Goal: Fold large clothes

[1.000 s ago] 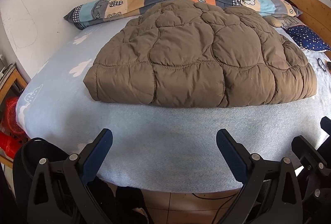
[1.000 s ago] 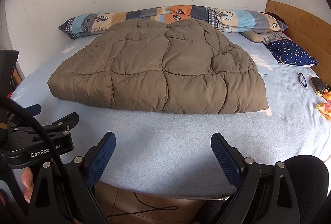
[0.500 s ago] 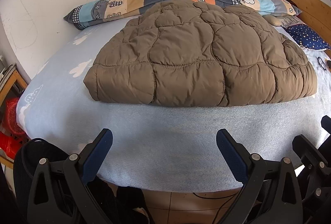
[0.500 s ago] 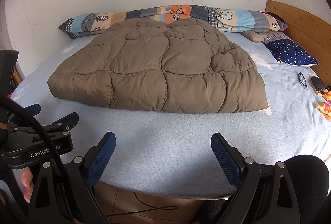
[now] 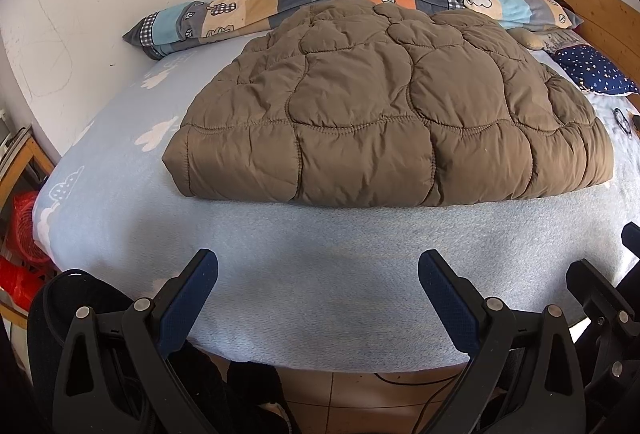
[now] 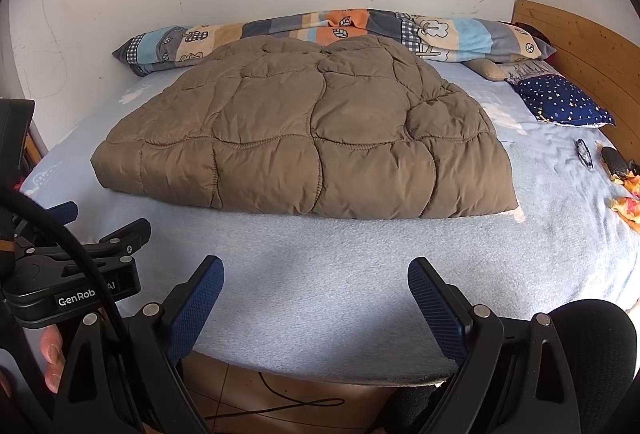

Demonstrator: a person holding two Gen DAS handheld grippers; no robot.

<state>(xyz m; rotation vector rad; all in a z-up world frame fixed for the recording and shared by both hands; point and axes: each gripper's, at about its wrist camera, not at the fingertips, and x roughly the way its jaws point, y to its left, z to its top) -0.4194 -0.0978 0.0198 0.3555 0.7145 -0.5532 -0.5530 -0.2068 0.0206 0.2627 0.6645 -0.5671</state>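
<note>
A brown quilted puffer garment (image 5: 384, 121) lies folded in a thick flat rectangle in the middle of the light blue bed (image 5: 312, 282); it also shows in the right wrist view (image 6: 304, 141). My left gripper (image 5: 318, 274) is open and empty, held back over the bed's near edge, well short of the garment. My right gripper (image 6: 316, 278) is open and empty too, at the near edge. The left gripper's body (image 6: 76, 274) shows at the left of the right wrist view.
A long patchwork pillow (image 5: 360, 5) lies along the far wall. A navy star pillow (image 6: 564, 101), glasses (image 6: 583, 153) and small items lie at the right by the wooden headboard (image 6: 580, 45). Red items (image 5: 20, 234) stand left of the bed. Tiled floor with a cable (image 6: 280, 404) lies below.
</note>
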